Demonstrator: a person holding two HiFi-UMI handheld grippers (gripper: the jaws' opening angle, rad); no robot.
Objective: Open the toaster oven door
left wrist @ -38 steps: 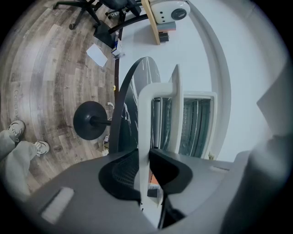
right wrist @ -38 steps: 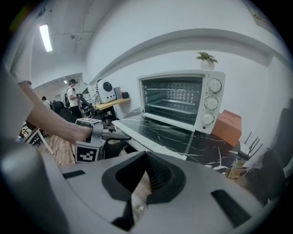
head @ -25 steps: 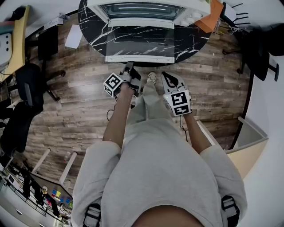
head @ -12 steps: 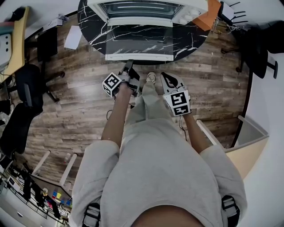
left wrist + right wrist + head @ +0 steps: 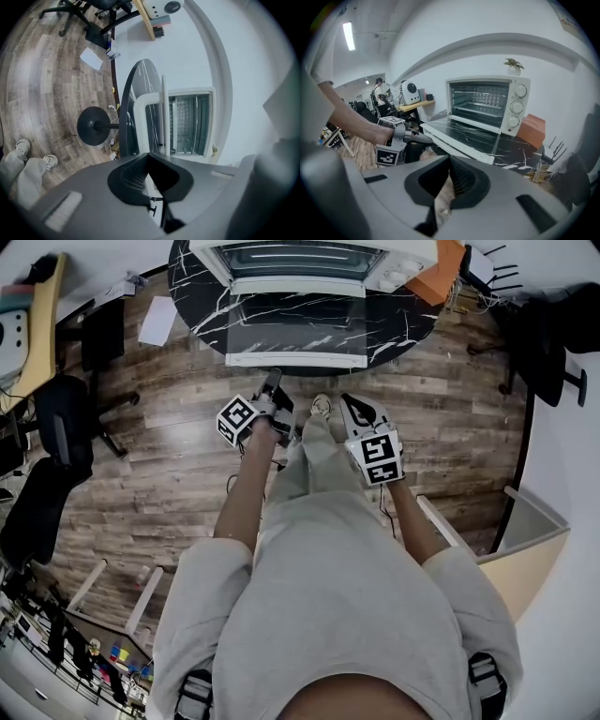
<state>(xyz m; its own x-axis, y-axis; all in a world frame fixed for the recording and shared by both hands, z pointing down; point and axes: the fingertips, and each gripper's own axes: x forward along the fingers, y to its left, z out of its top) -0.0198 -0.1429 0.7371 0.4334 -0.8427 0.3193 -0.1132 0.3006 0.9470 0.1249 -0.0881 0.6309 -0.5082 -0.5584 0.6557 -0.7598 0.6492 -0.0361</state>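
Here we hold left tongs (image 5: pixel 274 381), just closed and empty, and right tongs (image 5: pixel 349 404), shut, empty, near lowered toaster oven door (image 5: pixel 295 329) on worktop (image 5: pixel 412 315).

1. head view: above the person (image 5: pixel 328 615), facing steeply down; the toaster oven (image 5: pixel 300 263) sits far off at the top edge;
2. left gripper view: rolled sideways, facing the oven's open front, nearer;
3. right gripper view: upright, facing the oven at an angle; it also catches the left gripper (image 5: pixel 427 139);
4. all three share the oven
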